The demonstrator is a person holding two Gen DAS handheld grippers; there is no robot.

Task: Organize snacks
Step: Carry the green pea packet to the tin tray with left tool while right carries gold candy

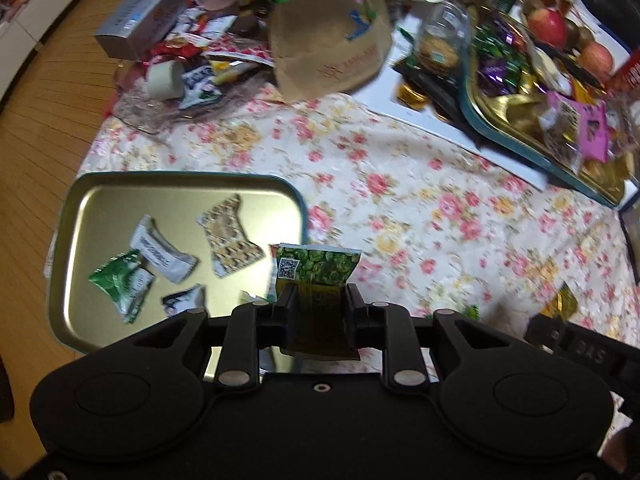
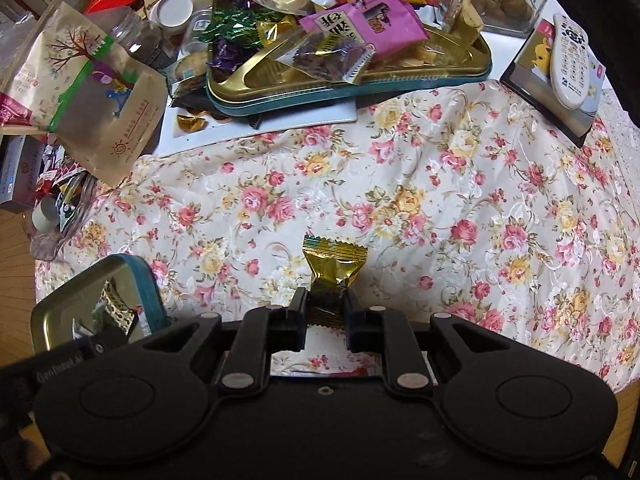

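My left gripper (image 1: 319,294) is shut on a green snack packet (image 1: 316,266) and holds it above the right edge of a gold tin lid (image 1: 100,208) with a teal rim. Several wrapped snacks lie in the lid, among them a green one (image 1: 120,282) and a patterned one (image 1: 230,236). My right gripper (image 2: 325,300) is shut on a gold-wrapped candy (image 2: 332,266) above the floral tablecloth. The lid's corner (image 2: 138,276) shows at the lower left of the right wrist view.
A gold tray (image 2: 452,62) piled with snacks stands at the back on a white board (image 2: 256,122). A brown paper bag (image 1: 332,36) and loose wrappers lie at the back left. A remote (image 2: 570,64) rests on a box at the right. Floral cloth (image 2: 440,208) covers the middle.
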